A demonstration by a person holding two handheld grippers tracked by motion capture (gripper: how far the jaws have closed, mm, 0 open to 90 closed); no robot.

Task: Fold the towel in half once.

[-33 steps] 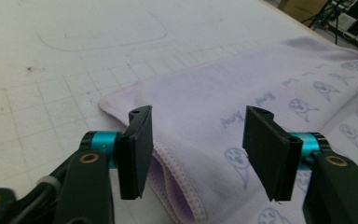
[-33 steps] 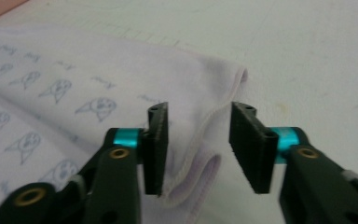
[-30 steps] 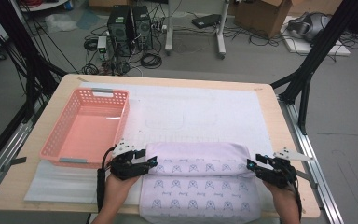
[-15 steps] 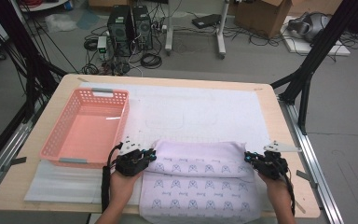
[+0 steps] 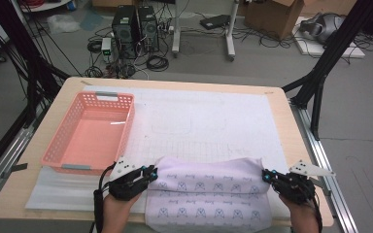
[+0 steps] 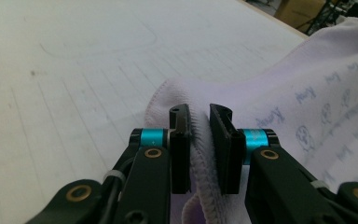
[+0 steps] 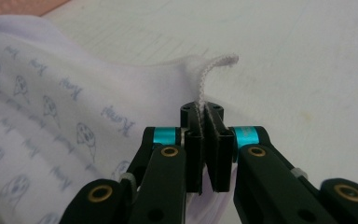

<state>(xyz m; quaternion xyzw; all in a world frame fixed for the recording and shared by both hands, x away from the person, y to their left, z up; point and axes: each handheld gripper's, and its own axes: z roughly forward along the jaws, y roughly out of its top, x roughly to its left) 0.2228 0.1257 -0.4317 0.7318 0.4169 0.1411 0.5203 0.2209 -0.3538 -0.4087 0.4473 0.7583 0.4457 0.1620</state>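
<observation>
Pinching cloth (image 5: 209,194) at lower centre of the high view, left gripper (image 5: 148,174) and right gripper (image 5: 268,177) each clamping a hemmed corner; left jaws just closing. Handling soft, light, limp; gripping best at stitched edges

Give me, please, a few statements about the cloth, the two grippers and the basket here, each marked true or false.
1. The right gripper pinches the edge of the cloth. True.
2. The cloth lies inside the pink basket. False: it lies on the white mat, beside the basket.
3. The left gripper has the cloth's hem between its jaws. True.
4. The basket holds folded towels. False: it is empty.
5. The cloth is plain white. False: it is pale lilac with small printed figures.
</observation>
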